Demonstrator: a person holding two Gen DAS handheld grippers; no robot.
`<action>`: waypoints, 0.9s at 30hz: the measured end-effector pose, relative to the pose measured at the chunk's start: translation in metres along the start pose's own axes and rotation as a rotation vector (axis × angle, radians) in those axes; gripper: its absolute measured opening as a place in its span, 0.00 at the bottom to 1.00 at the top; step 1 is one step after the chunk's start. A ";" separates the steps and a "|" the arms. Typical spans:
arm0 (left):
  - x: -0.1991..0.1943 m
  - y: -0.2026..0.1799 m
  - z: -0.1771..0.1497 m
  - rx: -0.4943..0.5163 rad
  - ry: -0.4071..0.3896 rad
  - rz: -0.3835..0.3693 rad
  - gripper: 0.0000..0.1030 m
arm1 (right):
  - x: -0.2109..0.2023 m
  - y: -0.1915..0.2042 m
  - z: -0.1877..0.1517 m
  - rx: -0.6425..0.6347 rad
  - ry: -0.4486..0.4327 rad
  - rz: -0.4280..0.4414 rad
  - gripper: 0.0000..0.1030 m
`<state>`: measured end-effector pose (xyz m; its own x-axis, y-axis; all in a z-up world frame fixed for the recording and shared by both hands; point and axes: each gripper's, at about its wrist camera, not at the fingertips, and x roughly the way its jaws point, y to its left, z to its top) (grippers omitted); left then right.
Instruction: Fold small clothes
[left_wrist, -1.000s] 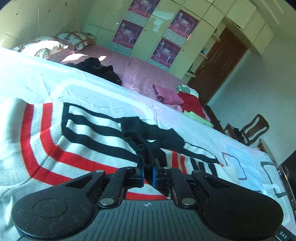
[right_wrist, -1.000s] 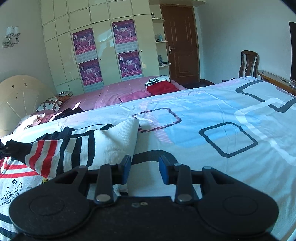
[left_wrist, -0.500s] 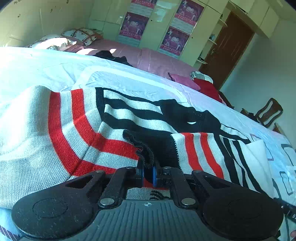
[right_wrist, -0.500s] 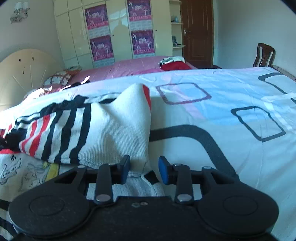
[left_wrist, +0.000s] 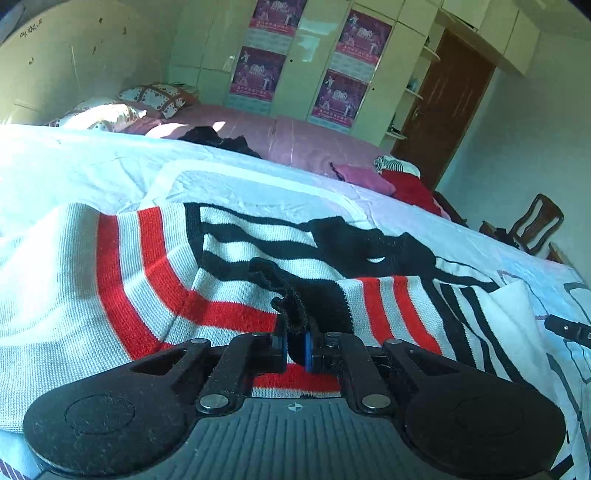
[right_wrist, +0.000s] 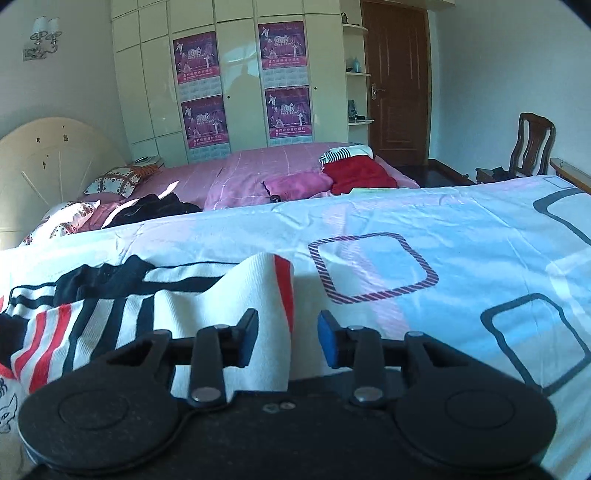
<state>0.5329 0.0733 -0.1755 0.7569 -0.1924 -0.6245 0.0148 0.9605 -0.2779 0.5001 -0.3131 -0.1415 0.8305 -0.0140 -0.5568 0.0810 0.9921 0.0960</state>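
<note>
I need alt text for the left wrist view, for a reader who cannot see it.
The left gripper is shut on a black edge of a striped sweater spread on a bed. A wardrobe with posters stands behind.

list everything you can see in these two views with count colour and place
striped sweater: one, white with red and black stripes, on the near bed
bedsheet: one, pale blue-white with square outlines, covering near bed
far bed: one, pink cover, behind near bed
pillows: two patterned, at far bed's head
dark clothes: one heap, black, on far bed
red garment: one, far bed's foot
posters: four, purple, on cream wardrobe
door: one, brown
chair: one, dark wood, right
left gripper: shut on sweater's black edge
right gripper: open, over sweater's white fold
</note>
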 end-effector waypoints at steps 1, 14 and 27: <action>0.001 -0.001 0.000 0.017 0.011 0.006 0.07 | 0.006 -0.002 0.003 0.010 -0.003 0.004 0.35; -0.010 0.009 -0.021 -0.051 0.008 0.021 0.08 | 0.033 -0.020 -0.001 0.045 0.061 0.041 0.35; -0.040 0.023 -0.002 -0.114 -0.087 0.090 0.08 | -0.040 0.000 -0.050 -0.076 0.101 0.124 0.35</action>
<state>0.5021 0.1027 -0.1584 0.8057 -0.0835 -0.5864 -0.1260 0.9432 -0.3074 0.4397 -0.3060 -0.1607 0.7717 0.1178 -0.6250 -0.0637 0.9921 0.1084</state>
